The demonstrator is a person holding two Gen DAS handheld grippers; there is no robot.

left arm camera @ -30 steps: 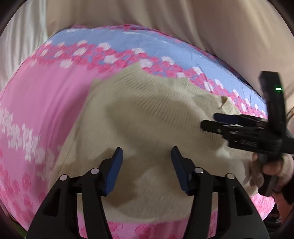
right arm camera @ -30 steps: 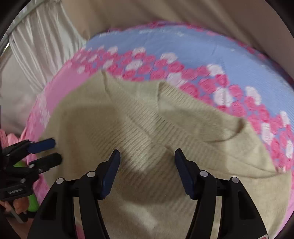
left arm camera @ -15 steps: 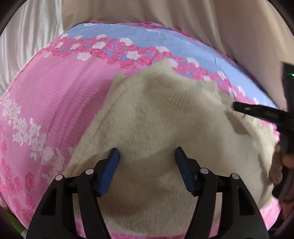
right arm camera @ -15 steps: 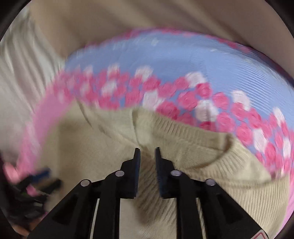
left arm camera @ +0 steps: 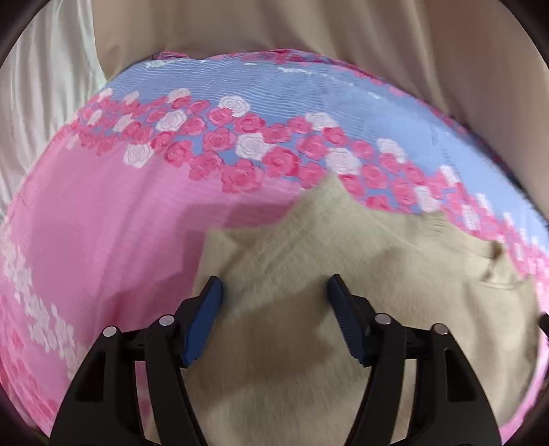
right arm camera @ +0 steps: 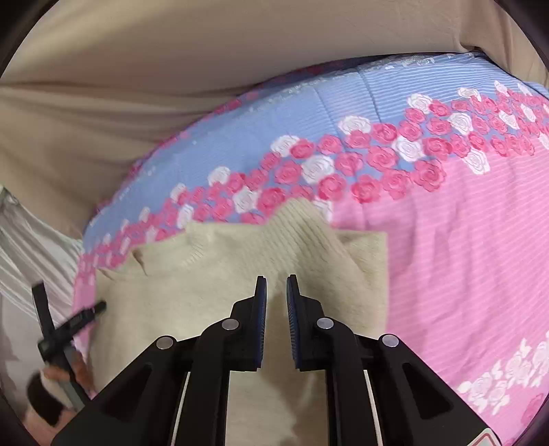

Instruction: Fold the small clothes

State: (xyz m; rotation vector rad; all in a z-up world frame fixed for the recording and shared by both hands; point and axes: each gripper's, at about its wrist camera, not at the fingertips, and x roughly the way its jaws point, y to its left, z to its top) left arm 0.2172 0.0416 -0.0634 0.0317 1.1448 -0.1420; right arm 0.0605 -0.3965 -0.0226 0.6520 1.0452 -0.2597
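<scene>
A cream knit sweater [left arm camera: 360,254] lies on a pink and blue rose-print bedspread [left arm camera: 103,247]. Its near-left corner shows a folded-over flap. My left gripper [left arm camera: 274,284] hovers open over the sweater's left part, with nothing between its blue pads. In the right wrist view the sweater [right arm camera: 206,284] fills the lower left. My right gripper [right arm camera: 276,281] hangs over its ribbed edge. Its jaws are closing to a narrow slit; the knit shows through the gap, and I see no fabric pinched. The left gripper [right arm camera: 96,307] appears at the sweater's far left edge, held by a hand [right arm camera: 58,374].
The bedspread [right arm camera: 463,257] stretches bare and pink to the right of the sweater, blue with roses behind it. Beige draped fabric [left arm camera: 308,31] rises behind the bed. White pleated cloth [left arm camera: 37,103] hangs at the left side.
My right gripper has narrowed from wide open to a slit, swung across the sweater and rolled. The left gripper has shifted toward the sweater's left edge. The other gripper has left the left wrist view.
</scene>
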